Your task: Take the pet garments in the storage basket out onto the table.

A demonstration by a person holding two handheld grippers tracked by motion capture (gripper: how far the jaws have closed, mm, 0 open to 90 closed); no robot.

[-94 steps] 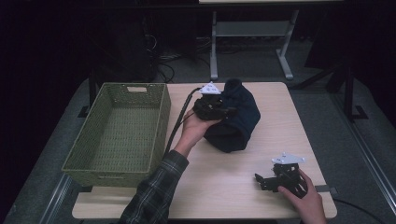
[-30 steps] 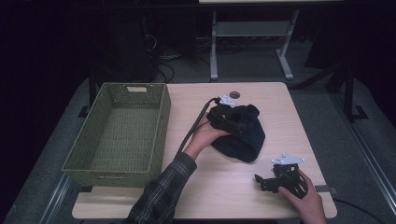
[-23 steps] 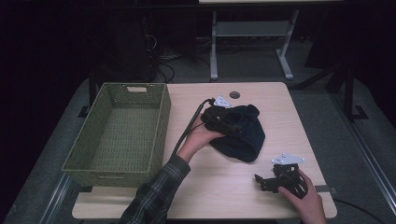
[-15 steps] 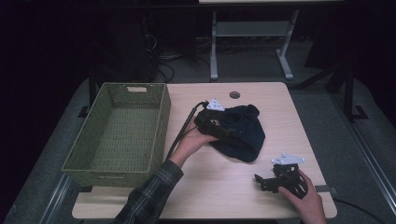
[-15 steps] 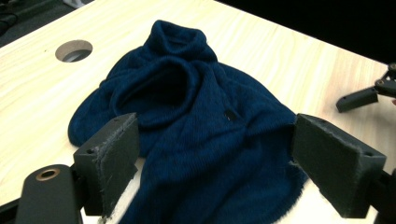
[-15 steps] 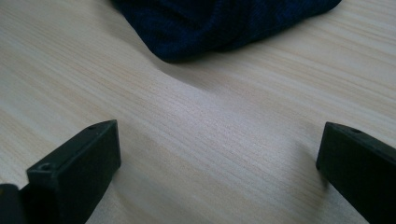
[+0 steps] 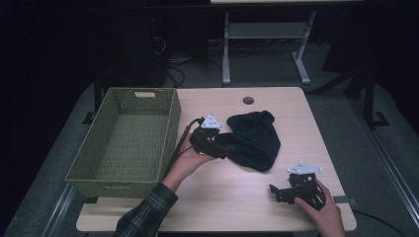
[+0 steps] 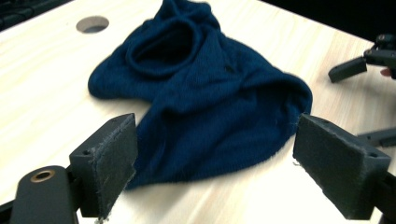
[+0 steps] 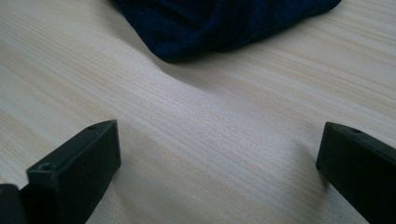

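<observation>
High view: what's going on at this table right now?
A person holds a gripper in each hand. The left gripper has just been opening its jaws; nothing is between them, and the dark blue knit garment lies crumpled on the table just ahead. The right gripper rests open near the front edge. A green woven basket stands at the left.

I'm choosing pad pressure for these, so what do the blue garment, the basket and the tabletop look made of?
Garment: soft knit, likely wool or acrylic; fuzzy matte surface, limp folds.
Basket: woven fibre or plastic wicker, dull green; an open weave shows in its walls.
Tabletop: pale wood or wood-look laminate, smooth and matte; fine straight grain lines.
</observation>
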